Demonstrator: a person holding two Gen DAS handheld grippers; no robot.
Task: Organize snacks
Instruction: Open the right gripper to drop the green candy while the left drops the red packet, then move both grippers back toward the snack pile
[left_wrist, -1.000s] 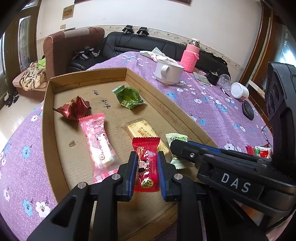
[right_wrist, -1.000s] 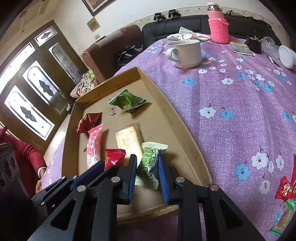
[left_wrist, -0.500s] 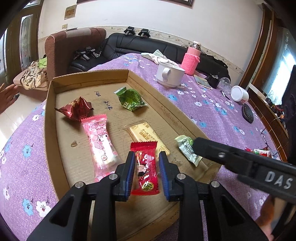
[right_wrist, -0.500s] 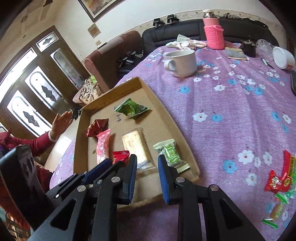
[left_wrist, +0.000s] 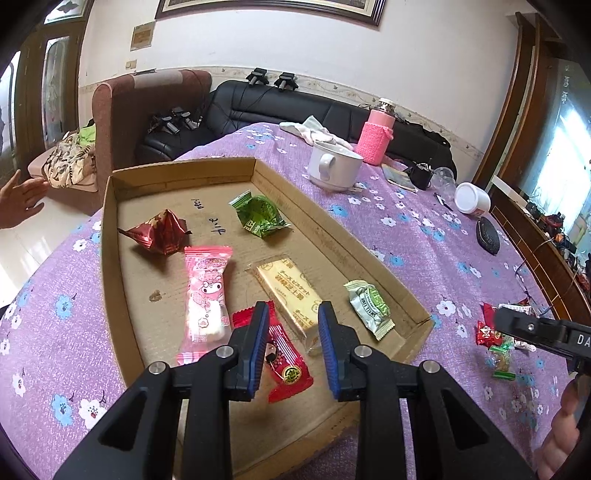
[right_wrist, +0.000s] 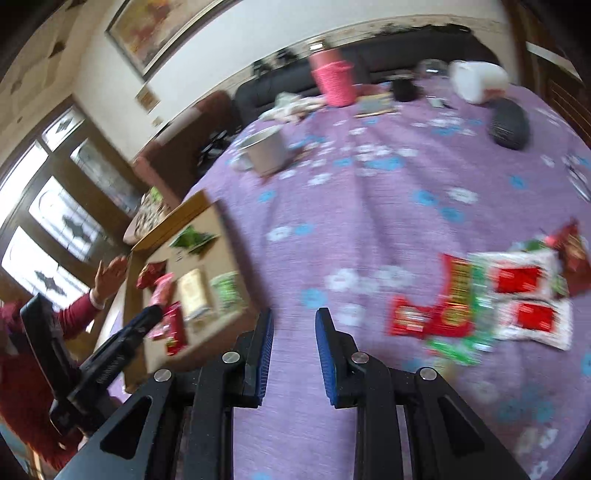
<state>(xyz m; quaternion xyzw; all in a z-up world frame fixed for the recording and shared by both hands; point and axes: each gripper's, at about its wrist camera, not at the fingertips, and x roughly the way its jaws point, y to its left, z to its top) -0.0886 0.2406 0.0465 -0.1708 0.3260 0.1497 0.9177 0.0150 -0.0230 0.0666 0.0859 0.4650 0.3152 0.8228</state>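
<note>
A cardboard tray on the purple cloth holds several snacks: a red packet, a pink one, a yellow biscuit bar, a pale green one, a dark green one and a maroon one. My left gripper is open above the red packet, touching nothing. My right gripper is open and empty over bare cloth, right of the tray. A loose pile of snacks lies to its right; it also shows in the left wrist view.
A white mug, pink bottle, white cup and dark case stand farther back on the table. A sofa and armchair lie behind. A person's hand is at the far left.
My right gripper let go of the pale green snack in the tray and swung right over the cloth. My left gripper released the red packet and lifted back.
</note>
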